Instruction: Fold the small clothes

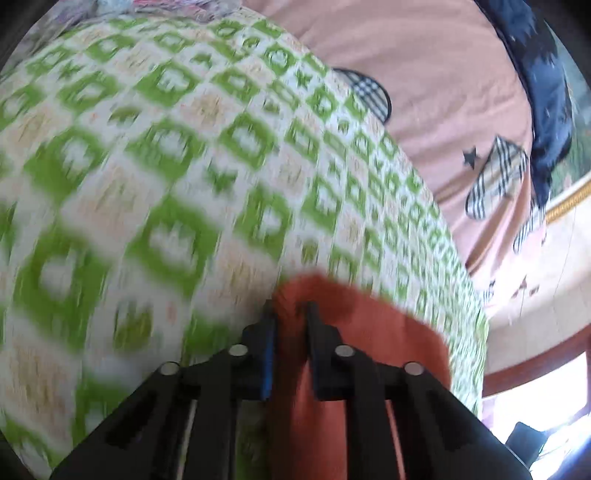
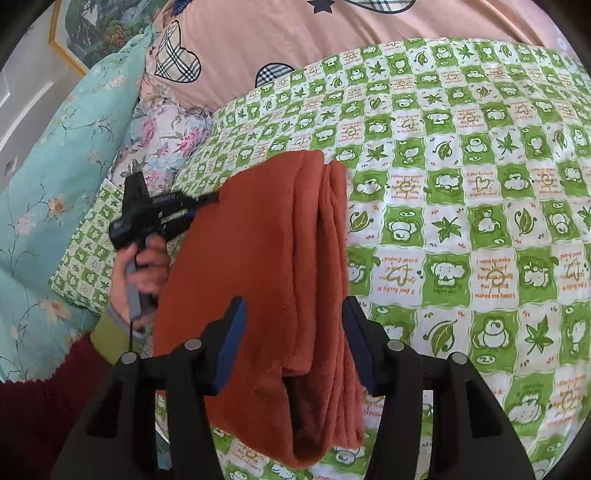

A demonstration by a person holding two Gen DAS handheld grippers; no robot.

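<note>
Rust-red cloth [image 2: 266, 295], folded, hanging over green checked bedspread [image 2: 461, 221]. Left gripper [image 1: 290, 308] clamped on its edge. Right gripper [image 2: 293, 310] spread wide around it, gripping nothing.

We see a home bedroom: a bed under a green-checked sheet [image 2: 461, 177], a pink quilt [image 2: 258, 40], floral pillows [image 2: 48, 184], and a framed painting [image 2: 99, 26].

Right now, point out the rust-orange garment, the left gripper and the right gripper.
rust-orange garment [image 2: 258, 266]: right wrist view, middle of the folded cloth.
left gripper [image 1: 290, 308]: left wrist view, between fingertips pinching the cloth.
right gripper [image 2: 293, 306]: right wrist view, between the spread fingertips.
</note>
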